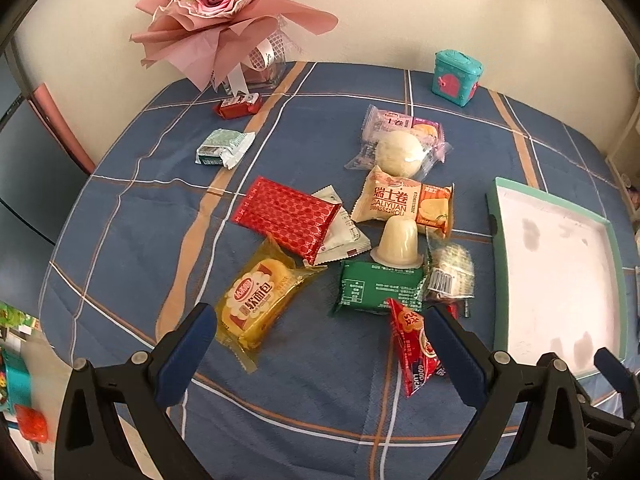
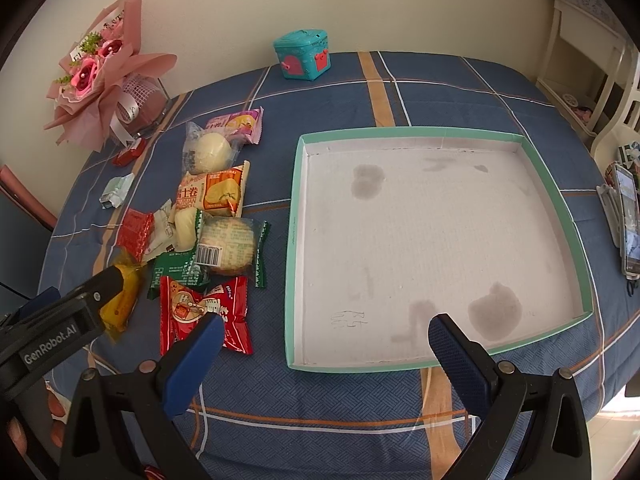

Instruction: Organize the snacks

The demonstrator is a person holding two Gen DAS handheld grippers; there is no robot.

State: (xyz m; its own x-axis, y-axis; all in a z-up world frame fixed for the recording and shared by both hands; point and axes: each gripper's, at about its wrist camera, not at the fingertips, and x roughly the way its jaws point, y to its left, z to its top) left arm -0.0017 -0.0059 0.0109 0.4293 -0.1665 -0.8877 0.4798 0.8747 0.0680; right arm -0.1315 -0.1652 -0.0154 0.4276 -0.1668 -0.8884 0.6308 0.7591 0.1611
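Observation:
Several wrapped snacks lie in a loose heap on the blue checked tablecloth (image 1: 132, 240). Among them are a yellow bread pack (image 1: 256, 304), a red foil pack (image 1: 288, 218), a green pack (image 1: 376, 288), a jelly cup (image 1: 398, 244), an orange Swiss roll pack (image 1: 404, 204) and a red pouch (image 1: 414, 344). My left gripper (image 1: 320, 320) hovers open just in front of the heap, holding nothing. To the right, a shallow teal-rimmed tray (image 2: 294, 216) lies with a stained white floor. My right gripper (image 2: 326, 330) is open over the tray's near edge, beside the red pouch (image 2: 200, 312).
A pink bouquet (image 1: 224, 8) in a glass vase stands at the back left, with a small red snack (image 1: 238, 106) and a pale green snack (image 1: 224, 148) near it. A teal toy box (image 2: 304, 54) sits at the back. A phone (image 2: 630, 220) lies at the right table edge.

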